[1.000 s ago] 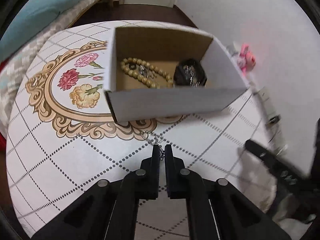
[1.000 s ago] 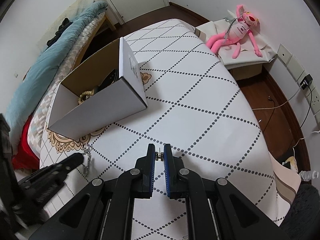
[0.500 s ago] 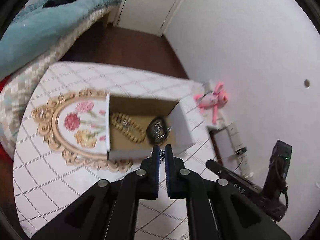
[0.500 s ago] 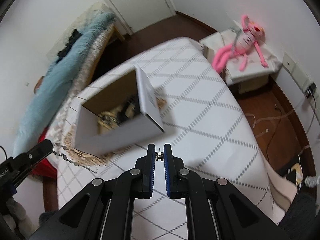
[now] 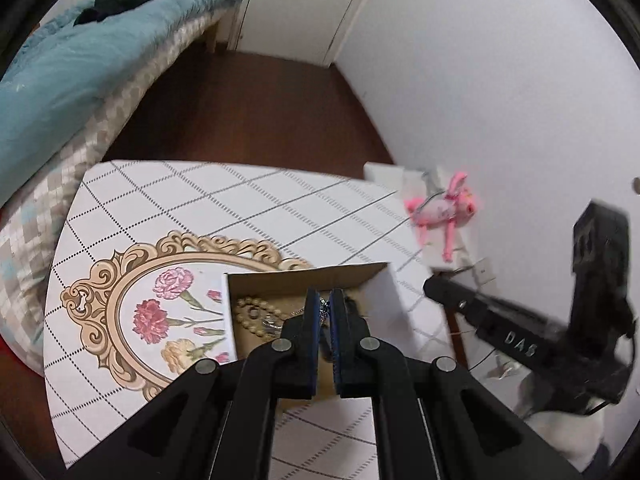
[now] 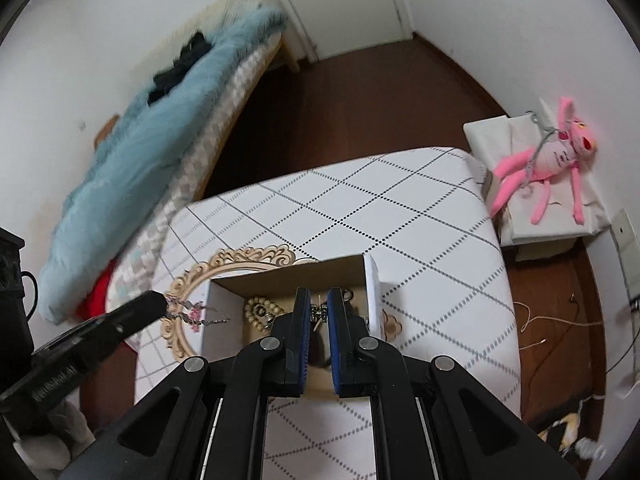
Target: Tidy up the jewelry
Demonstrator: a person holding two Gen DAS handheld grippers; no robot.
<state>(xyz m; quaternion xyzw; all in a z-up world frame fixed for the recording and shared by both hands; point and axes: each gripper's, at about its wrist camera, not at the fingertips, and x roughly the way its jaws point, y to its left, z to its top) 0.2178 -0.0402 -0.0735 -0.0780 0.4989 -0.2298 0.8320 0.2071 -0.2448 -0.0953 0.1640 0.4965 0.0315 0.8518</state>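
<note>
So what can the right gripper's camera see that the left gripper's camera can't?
Only the right wrist view shows the silver chain strung out sideways from the left gripper's tip, and the small metal piece pinched in the right gripper.

Only the left wrist view shows the flowers inside the gold frame printed on the tablecloth, and the right gripper's body seen from the side.

Both show the open cardboard box, the wooden bead bracelet in it, the pink plush toy and the bed with its blue blanket.

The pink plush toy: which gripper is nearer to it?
Right. The right gripper hangs over the box's toy-side end; the left gripper is beyond the far end from the plush toy.
</note>
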